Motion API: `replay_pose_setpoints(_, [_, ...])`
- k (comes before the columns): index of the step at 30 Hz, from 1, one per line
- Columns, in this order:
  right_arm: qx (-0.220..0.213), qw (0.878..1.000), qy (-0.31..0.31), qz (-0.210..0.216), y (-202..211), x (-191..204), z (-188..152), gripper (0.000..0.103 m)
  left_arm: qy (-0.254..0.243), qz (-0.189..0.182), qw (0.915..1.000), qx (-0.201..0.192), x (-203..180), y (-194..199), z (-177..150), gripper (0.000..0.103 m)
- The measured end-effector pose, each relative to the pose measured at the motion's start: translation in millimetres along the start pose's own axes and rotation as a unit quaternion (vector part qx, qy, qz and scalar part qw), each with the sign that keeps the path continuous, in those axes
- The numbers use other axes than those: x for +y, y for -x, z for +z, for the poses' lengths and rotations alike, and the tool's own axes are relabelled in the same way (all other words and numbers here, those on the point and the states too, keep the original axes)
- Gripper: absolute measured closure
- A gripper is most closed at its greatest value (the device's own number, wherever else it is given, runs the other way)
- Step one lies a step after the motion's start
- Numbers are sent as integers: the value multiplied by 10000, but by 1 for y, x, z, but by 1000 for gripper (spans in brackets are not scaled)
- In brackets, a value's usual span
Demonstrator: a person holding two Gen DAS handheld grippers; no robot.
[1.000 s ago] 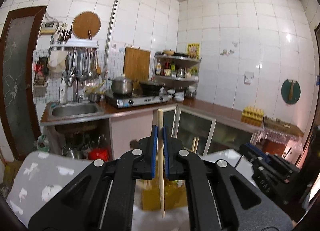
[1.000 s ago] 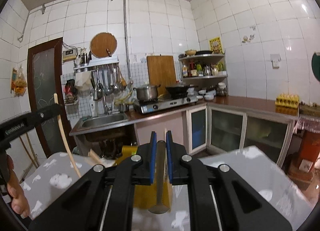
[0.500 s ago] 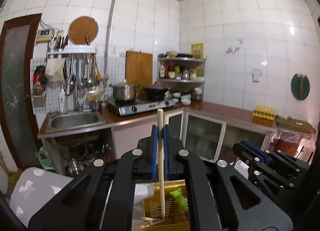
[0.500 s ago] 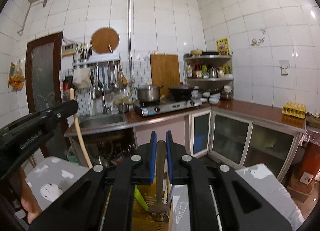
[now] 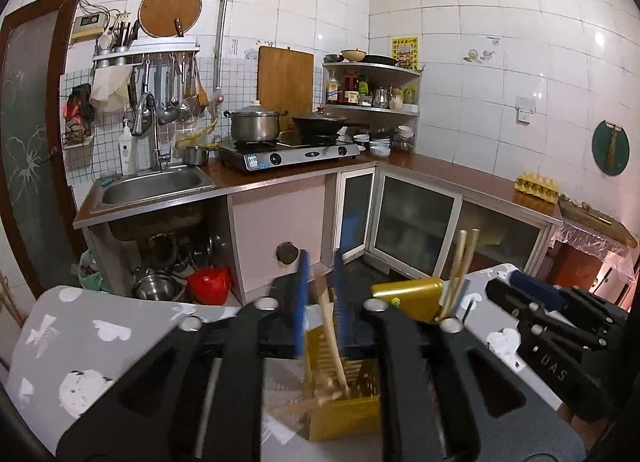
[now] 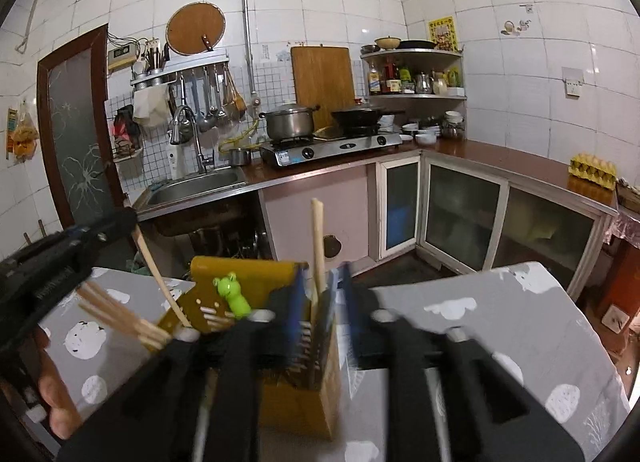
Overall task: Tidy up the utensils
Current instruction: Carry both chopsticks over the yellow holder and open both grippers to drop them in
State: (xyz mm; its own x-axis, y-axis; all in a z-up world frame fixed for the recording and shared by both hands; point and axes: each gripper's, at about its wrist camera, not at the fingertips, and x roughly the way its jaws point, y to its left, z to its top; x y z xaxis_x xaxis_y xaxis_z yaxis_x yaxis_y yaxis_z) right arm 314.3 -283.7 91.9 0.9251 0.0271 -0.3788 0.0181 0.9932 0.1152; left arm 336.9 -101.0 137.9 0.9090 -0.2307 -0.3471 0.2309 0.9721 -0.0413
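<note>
A yellow slotted utensil holder [image 5: 344, 398] stands on a grey patterned table [image 5: 80, 346]. My left gripper [image 5: 319, 286] is open right above it. A pale wooden chopstick [image 5: 330, 326] leans loose between its fingers, its lower end in the holder. My right gripper [image 6: 320, 290] is open over the same holder [image 6: 296, 402], with a wooden stick [image 6: 318, 246] upright between its fingers and down in the holder. Several chopsticks [image 6: 120, 318] lean out of the holder's left side. A green frog clip [image 6: 232, 292] sits on its yellow lid.
The right gripper body [image 5: 560, 326] shows at the right of the left wrist view. Behind the table are a sink [image 5: 152, 185], a gas stove with a pot [image 5: 256, 125] and wok, glass cabinets, and an egg tray [image 5: 536, 185] on the counter.
Both grippers have come down over the yellow holder and opened. The chopstick and the wooden utensil they held now stand in the holder.
</note>
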Motion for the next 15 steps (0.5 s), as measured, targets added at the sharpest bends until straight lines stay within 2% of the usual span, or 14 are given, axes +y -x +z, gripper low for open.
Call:
replay_pose_setpoints(3, [-58, 9999, 52, -73, 31, 0, -3, 50, -7, 100, 9997, -215, 7, 38, 5, 54])
replay_pose_setpoints(5, [-79, 9998, 110, -140, 56, 2, -6, 49, 16, 141, 9994, -325, 15, 70, 7, 44])
replay_pose_setpoints(11, [-366, 9989, 233, -182, 139, 19, -17, 23, -3, 270, 9976, -637, 27, 159, -8, 9])
replay_pose_setpoints(15, [-523, 9983, 247, -89, 194, 33, -37, 12, -73, 288, 9967, -756, 31, 218, -34, 5])
